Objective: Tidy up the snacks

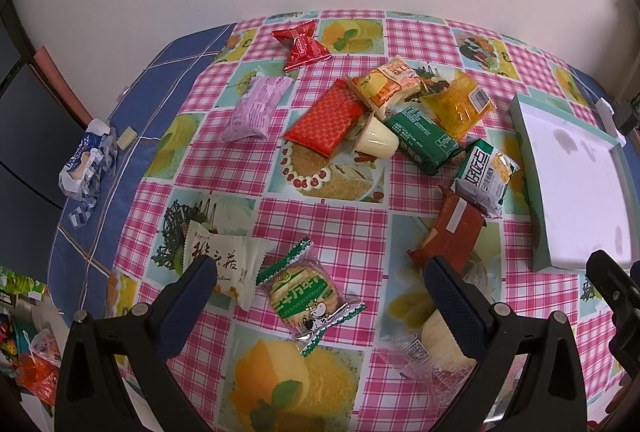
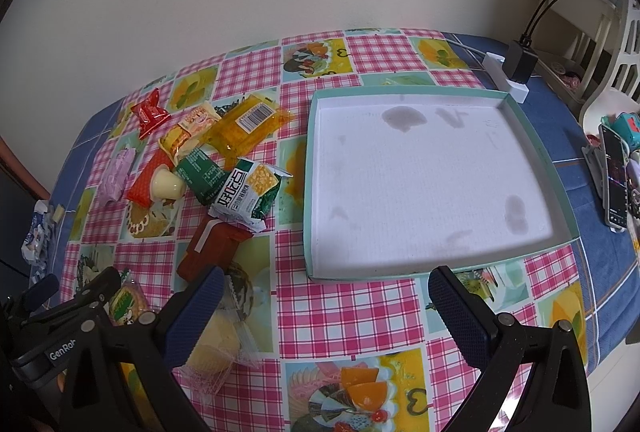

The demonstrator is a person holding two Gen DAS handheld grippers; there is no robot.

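Note:
Several wrapped snacks lie scattered on a pink checked tablecloth (image 1: 320, 228). My left gripper (image 1: 320, 284) stands open above a round green-wrapped biscuit (image 1: 306, 296), with a white packet (image 1: 224, 262) by its left finger and a brown packet (image 1: 450, 232) by its right. A clear-wrapped yellow cake (image 1: 434, 342) lies under the right finger. A shallow white tray with a teal rim (image 2: 424, 176) sits empty at the right. My right gripper (image 2: 326, 294) is open just in front of the tray's near rim, with nothing between its fingers.
Farther back lie a red packet (image 1: 326, 118), a cream pudding cup (image 1: 378, 140), green (image 1: 426, 140), orange (image 1: 460, 104), pink (image 1: 258, 108) and red candy (image 1: 302, 44) packs. A white power strip (image 2: 506, 74) and a phone (image 2: 616, 180) sit right of the tray. An opened wrapper (image 1: 86, 160) lies far left.

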